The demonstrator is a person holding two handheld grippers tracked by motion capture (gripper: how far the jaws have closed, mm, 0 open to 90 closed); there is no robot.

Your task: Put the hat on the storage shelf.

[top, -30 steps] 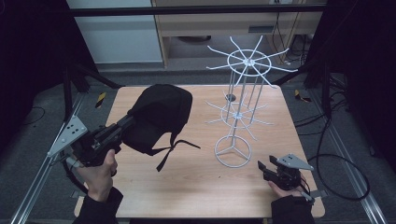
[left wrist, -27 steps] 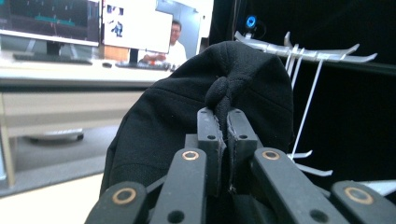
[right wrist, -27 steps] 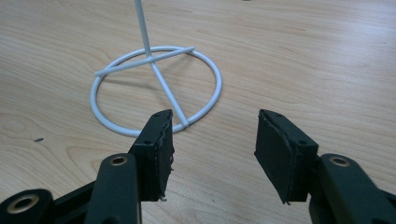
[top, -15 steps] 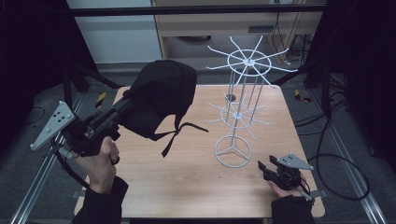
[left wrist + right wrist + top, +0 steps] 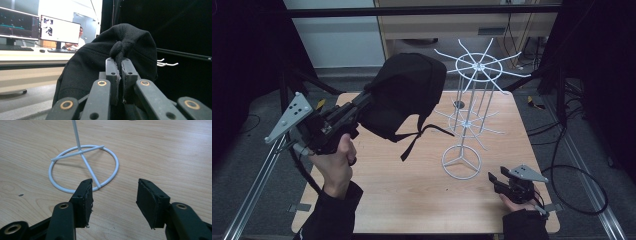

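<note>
Since the cap is already off the bench, here's where I'd say things stand:

Cap: black cap [image 5: 407,95] is up in the air, left of the white wire rack [image 5: 472,100] and about level with its top ring, straps dangling below it. Nothing of it touches the rack yet.

Left gripper [image 5: 362,105]: fingers clamped tight on a bunched fold of the cap's fabric; the left gripper view shows the two pads [image 5: 112,75] pinched together with cloth squeezed between them.

Right gripper [image 5: 498,181]: parked low on the bench [image 5: 412,200], just right of the rack's round base [image 5: 83,167]. Fingers spread apart, nothing between them, pointed at the base ring but not touching it.

Done so far: pickup looks finished, cap lifted clear.

Left to do: my guess is the cap goes onto one of the rack's spokes [image 5: 447,54], so it needs carrying over, hooking on, then letting go.

Rough progress: maybe a third to halfway, I reckon.

Possible snag: rack looks light, so the right hand might need to steady that base.
</note>
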